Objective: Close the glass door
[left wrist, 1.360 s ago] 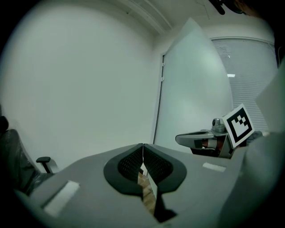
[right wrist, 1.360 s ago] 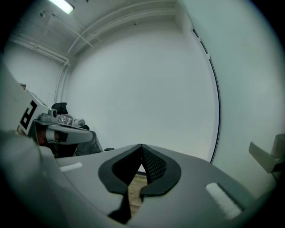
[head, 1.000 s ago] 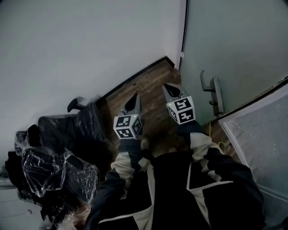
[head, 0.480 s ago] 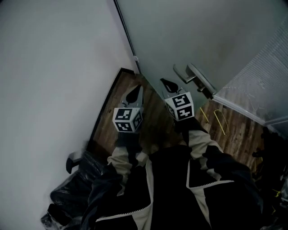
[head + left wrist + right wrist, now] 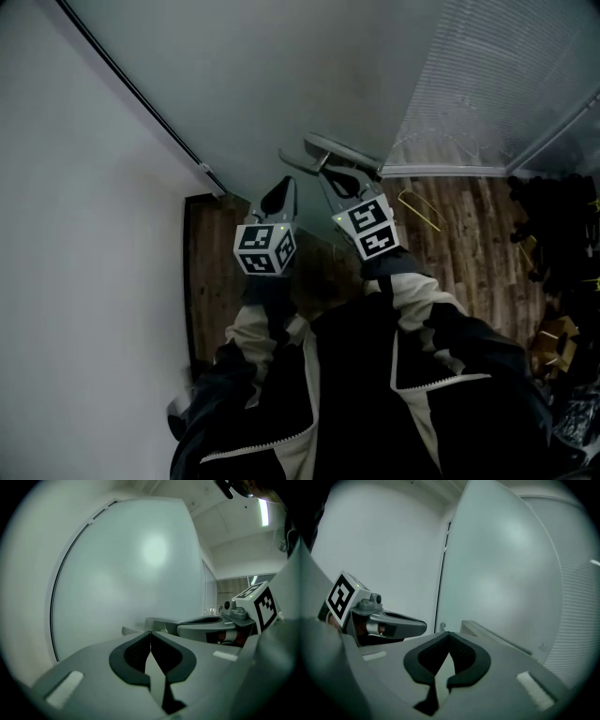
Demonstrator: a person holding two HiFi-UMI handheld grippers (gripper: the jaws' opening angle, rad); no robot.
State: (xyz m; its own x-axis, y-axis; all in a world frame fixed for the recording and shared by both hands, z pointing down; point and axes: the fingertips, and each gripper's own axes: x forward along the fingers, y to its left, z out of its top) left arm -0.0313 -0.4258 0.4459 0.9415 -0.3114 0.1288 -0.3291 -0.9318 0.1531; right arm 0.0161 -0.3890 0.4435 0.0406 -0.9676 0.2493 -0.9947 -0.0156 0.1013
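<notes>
The frosted glass door (image 5: 281, 75) fills the upper middle of the head view, with a dark edge strip (image 5: 131, 94) against the white wall. Its grey lever handle (image 5: 339, 153) sticks out low on the pane. My right gripper (image 5: 330, 176) is shut and empty, its tips just below the handle; whether they touch it I cannot tell. My left gripper (image 5: 284, 184) is shut and empty too, pointing at the pane left of the handle. In the left gripper view the handle (image 5: 161, 623) lies just beyond the closed jaws. The right gripper view shows the handle (image 5: 487, 633) close ahead.
A white wall (image 5: 75, 281) runs along the left. To the right stands a striped frosted glass panel (image 5: 487, 84). The wooden floor (image 5: 469, 244) holds a yellow wire piece (image 5: 419, 210) and dark clutter (image 5: 558, 234) at the far right.
The view has swung right from the wall corner to face the door. Both grippers came along and now sit close to the handle. The plastic-wrapped chairs have left the view.
</notes>
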